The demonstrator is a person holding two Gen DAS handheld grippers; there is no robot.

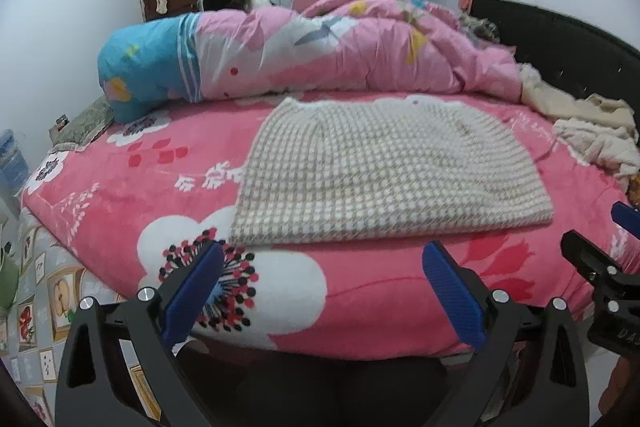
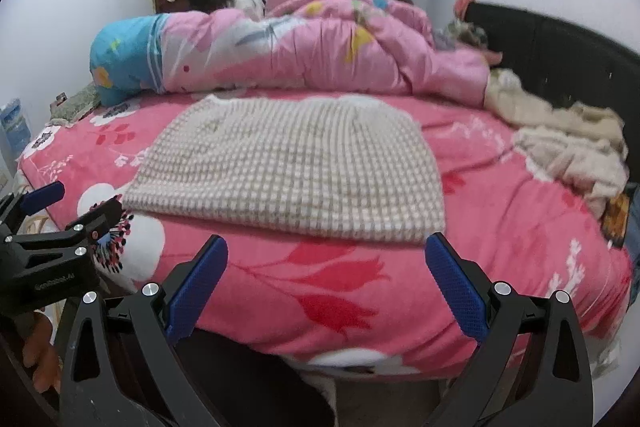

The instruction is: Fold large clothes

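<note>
While both of your claws hang back off the near edge of the bed (image 1: 100,187), the checked beige garment (image 1: 384,167) lies flat on the pink floral bedspread, already reduced to a tidy rectangle with its near hem running straight across. Your left claw (image 1: 320,287) stands wide with nothing between its blue pads, aimed at the garment's near left corner; your right claw (image 2: 326,283) is just as wide and empty, aimed at the near right corner. Neither touches the cloth. Judging by the squared sides, with no sleeves showing, the side folds look done, and what seems left is one fold bringing the near hem toward the far edge, or none at all. A heaped pink quilt (image 1: 360,43) lies behind it, and a rumpled cream blanket (image 2: 568,143) off to the right.
</note>
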